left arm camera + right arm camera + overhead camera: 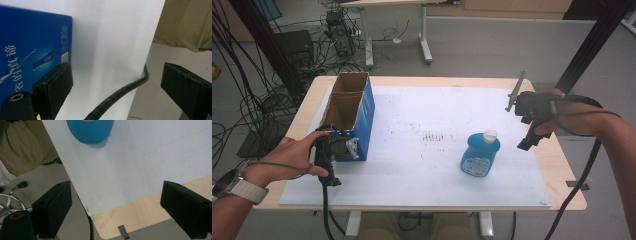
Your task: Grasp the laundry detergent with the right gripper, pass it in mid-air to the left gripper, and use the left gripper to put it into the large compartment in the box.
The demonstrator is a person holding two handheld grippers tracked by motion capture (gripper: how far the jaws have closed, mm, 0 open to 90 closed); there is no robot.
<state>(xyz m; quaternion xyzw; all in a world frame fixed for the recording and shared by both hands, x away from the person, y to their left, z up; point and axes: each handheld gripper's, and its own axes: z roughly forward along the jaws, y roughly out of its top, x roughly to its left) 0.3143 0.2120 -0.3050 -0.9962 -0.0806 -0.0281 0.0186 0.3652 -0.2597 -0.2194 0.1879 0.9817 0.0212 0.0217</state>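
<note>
A blue bottle (pixel 480 154) with a white cap lies on the white sheet (pixel 422 175), right of the middle. At the left stands a tall blue carton (pixel 362 120) with its top flaps open. A hand holds my left gripper (pixel 337 148) just at the carton's near end; in the left gripper view the carton (pixel 30 47) sits beside the left jaw and nothing lies between the open jaws of the left gripper (pixel 117 77). My right gripper (pixel 528 131) hovers over the table's right edge, open and empty, right of the bottle (pixel 90 130).
The wooden table (pixel 562 170) shows beyond the sheet at the right and near edges. A ribbed black cable (pixel 117 93) trails across the sheet's edge by the left gripper. Cables, a desk leg and black frame posts stand on the floor beyond the table.
</note>
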